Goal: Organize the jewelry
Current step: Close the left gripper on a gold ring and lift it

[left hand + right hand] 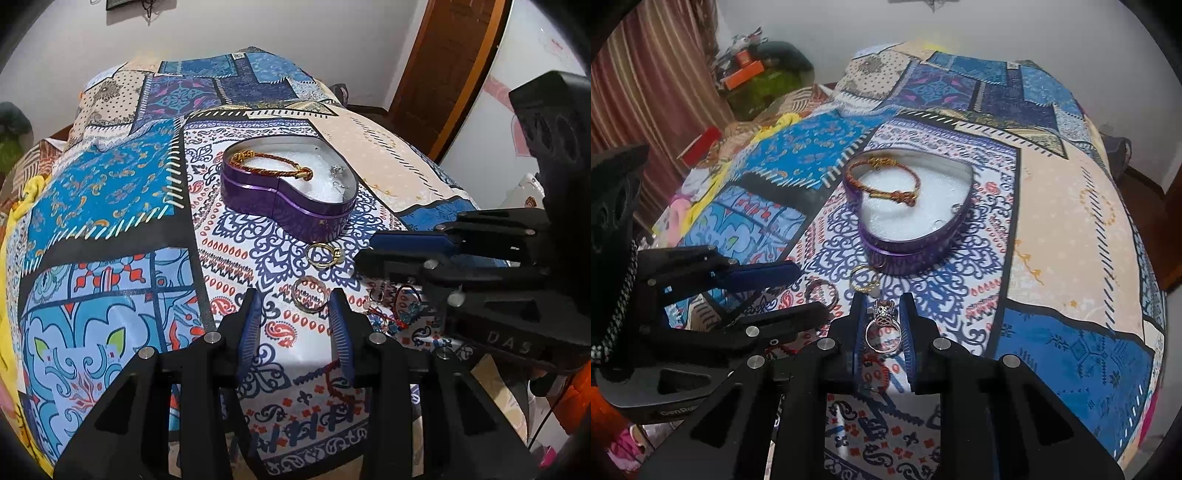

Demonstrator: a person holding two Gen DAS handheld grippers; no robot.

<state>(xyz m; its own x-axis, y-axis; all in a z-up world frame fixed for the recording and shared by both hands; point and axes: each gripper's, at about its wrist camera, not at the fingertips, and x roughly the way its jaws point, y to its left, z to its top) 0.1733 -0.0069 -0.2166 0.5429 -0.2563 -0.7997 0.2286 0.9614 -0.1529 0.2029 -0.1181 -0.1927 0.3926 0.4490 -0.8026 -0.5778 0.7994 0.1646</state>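
A silver ring [882,328] with a raised stone setting is held between the narrowed fingers of the right gripper [882,325], the band pinched at its sides and the setting pointing forward, which suits a drop into the box ahead. The ring is carried above the patterned bedspread [1052,229], short of the heart-shaped purple tin [916,254]. The tin lies open near the middle of the bedspread, lined in white; a red-and-gold braided bracelet [882,181] lies in it, resting partly on the rim, and small silver earrings [338,175] lie against its far wall. Between tin and grippers, a gold ring [325,254] lies just beside the tin's point, and a plain band [309,293] lies nearer. The left gripper [295,321] is held open with nothing in it, its fingers just short of that band, judged to be the next pickup. A tangle of red cord and blue beads [400,314] remains unsorted beneath the right gripper.
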